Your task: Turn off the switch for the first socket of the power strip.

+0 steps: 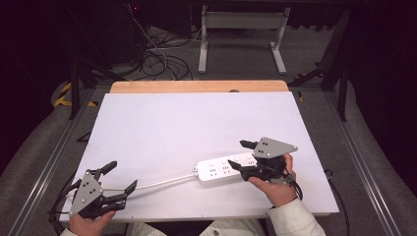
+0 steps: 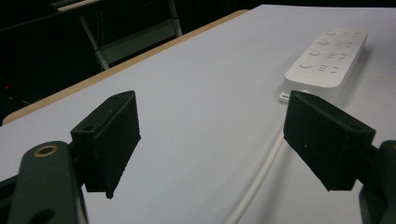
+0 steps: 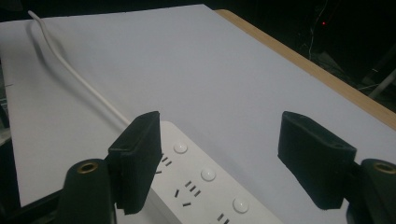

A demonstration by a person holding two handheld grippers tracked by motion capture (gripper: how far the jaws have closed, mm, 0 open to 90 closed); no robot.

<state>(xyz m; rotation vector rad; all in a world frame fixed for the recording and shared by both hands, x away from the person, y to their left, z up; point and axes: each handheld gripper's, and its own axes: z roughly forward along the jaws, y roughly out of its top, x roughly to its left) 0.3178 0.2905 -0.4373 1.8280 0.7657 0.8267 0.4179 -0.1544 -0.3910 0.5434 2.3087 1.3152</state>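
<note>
A white power strip (image 1: 225, 167) with round buttons lies flat on the white table (image 1: 187, 128), right of centre near the front. Its white cable (image 1: 155, 184) runs left toward the front edge. My right gripper (image 1: 243, 155) stands open over the strip's right end, jaws on either side of it; in the right gripper view the strip (image 3: 205, 186) lies between and below the jaws of that gripper (image 3: 231, 161). My left gripper (image 1: 123, 176) is open at the front left corner, straddling the cable (image 2: 259, 179); the strip (image 2: 329, 58) lies ahead of that gripper (image 2: 219, 142).
A wooden strip (image 1: 199, 86) borders the table's far edge. Beyond it stand a white metal frame (image 1: 241, 29) and tangled cables (image 1: 157, 54) on the floor. Metal rails run along both sides of the table.
</note>
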